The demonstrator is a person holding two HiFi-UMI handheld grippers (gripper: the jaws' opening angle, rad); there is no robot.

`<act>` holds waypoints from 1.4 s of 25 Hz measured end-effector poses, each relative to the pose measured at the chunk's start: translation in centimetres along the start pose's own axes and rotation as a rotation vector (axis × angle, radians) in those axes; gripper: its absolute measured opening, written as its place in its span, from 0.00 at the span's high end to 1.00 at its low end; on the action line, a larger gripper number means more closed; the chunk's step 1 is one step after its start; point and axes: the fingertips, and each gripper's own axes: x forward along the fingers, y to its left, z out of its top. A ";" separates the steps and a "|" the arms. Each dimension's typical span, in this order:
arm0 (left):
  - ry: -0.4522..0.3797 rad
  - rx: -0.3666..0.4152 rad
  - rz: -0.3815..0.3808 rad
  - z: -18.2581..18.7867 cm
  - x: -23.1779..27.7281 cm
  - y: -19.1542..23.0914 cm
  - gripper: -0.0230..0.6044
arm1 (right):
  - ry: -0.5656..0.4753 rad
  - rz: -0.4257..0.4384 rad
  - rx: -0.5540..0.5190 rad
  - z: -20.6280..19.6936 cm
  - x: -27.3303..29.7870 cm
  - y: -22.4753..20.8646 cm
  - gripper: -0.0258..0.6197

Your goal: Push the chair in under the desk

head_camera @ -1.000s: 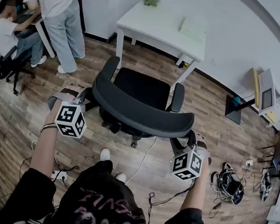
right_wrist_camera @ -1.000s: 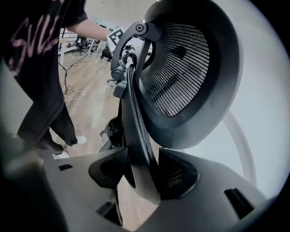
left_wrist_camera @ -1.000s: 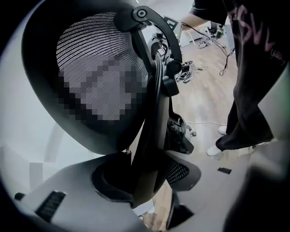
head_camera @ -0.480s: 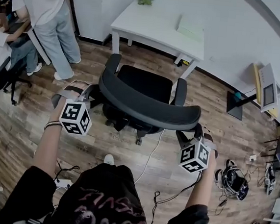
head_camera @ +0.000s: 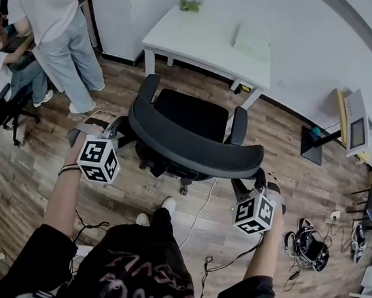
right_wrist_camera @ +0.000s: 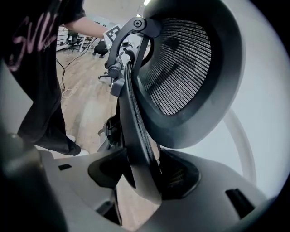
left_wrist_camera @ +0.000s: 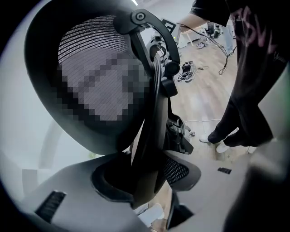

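Left tongs (left_wrist_camera: 145, 181) clamp the chair (head_camera: 188, 114) back; right tongs (right_wrist_camera: 140, 176) are opening around it, wheels mostly hidden under seat.

From where I steer, the chair (head_camera: 188, 122) stands on the floor (head_camera: 27, 162) at 12 o'clock. The tabletop (head_camera: 203, 38) is just behind it, people (head_camera: 55, 8) at 10, a screen (head_camera: 357, 125) at 3.

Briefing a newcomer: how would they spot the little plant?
Find the white desk against the wall, beyond the black chair. The plant sits at its far left corner, the only leafy thing; the desk's other item is flat and pale.
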 end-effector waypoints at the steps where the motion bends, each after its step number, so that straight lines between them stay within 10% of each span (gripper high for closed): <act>1: 0.003 -0.003 0.001 -0.1 0.0 -0.2 0.62 | -0.007 -0.009 -0.007 0.0 0.0 0.1 0.60; 35: 0.018 -0.037 0.020 -2.4 12.2 14.5 0.61 | -0.027 0.001 -0.040 0.2 13.3 -14.1 0.61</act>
